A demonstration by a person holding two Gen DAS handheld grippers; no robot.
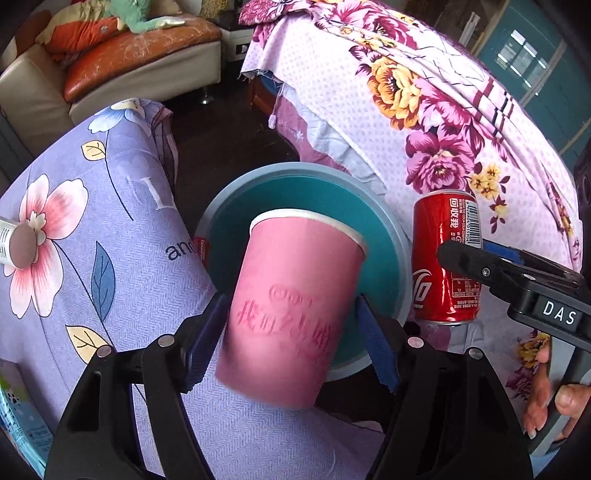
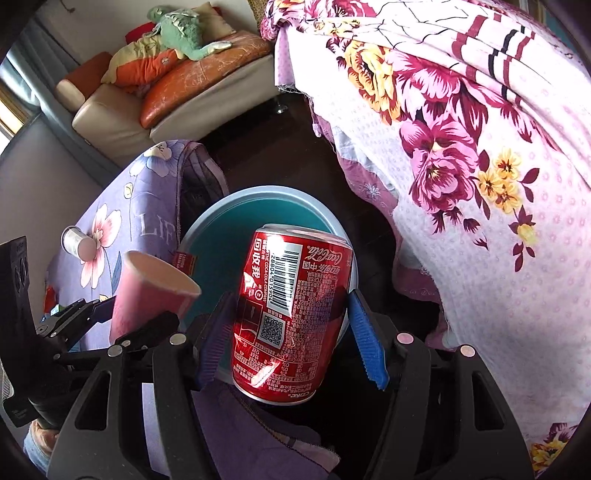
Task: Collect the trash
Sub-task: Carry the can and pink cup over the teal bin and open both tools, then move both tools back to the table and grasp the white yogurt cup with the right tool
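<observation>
Two items: both over teal bin [image 1: 400, 236]
Left hand-held gripper [image 1: 291, 339]: clamps pink paper cup [image 1: 291, 314] mid-wall; light, crushable
Right hand-held gripper [image 2: 291, 328]: clamps red can [image 2: 291, 310] mid-body; slick

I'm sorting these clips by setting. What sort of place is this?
Most likely a home living room: a cushioned sofa with a green plush toy on it, and furniture draped in floral cloths. A teal bin stands on the dark floor between them.
</observation>
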